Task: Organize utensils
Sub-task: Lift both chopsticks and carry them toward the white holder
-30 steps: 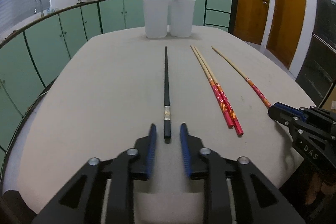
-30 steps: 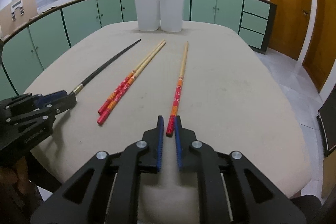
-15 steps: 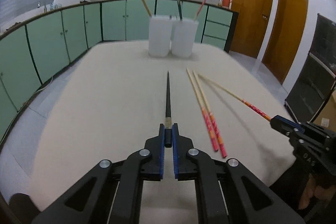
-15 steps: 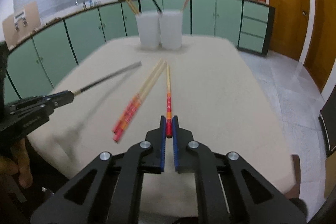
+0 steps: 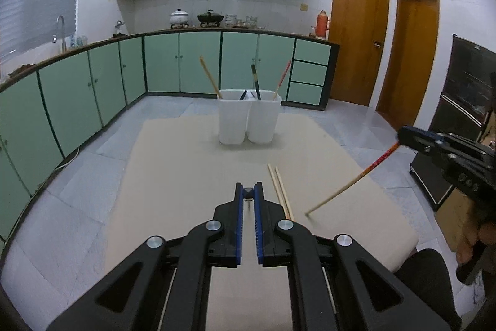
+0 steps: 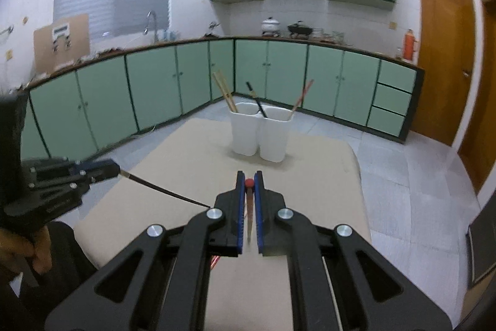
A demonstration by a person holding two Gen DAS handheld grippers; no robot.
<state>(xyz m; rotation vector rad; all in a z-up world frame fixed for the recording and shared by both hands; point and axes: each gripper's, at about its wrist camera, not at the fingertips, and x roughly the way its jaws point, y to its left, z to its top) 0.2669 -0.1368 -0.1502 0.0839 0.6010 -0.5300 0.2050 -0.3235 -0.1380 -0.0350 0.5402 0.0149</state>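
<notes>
My left gripper [image 5: 249, 191] is shut on the thick end of a black chopstick [image 5: 248, 192], held above the beige table [image 5: 186, 176]. From the right wrist view, the left gripper [image 6: 113, 169] holds the black chopstick [image 6: 167, 192] slanting down to the right. My right gripper [image 6: 249, 180] is shut on the red end of a wooden chopstick [image 6: 249, 183]. In the left wrist view the right gripper [image 5: 403, 137] carries that chopstick [image 5: 350, 182] tip down. A pair of chopsticks [image 5: 280, 191] lies on the table. Two white holders [image 5: 233, 120] [image 5: 263, 120] with chopsticks in them stand at the far end.
Green cabinets [image 5: 77, 107] line the walls beyond a tiled floor [image 5: 93, 163] around the table. Two wooden doors [image 5: 356, 36] and a dark cabinet [image 5: 465, 101] are at the right. A person's hand [image 6: 18, 250] grips the left tool.
Both grippers shut on their chopsticks and rose, lifting the black one and the single red-ended one off the table. The pair stayed on the table.
</notes>
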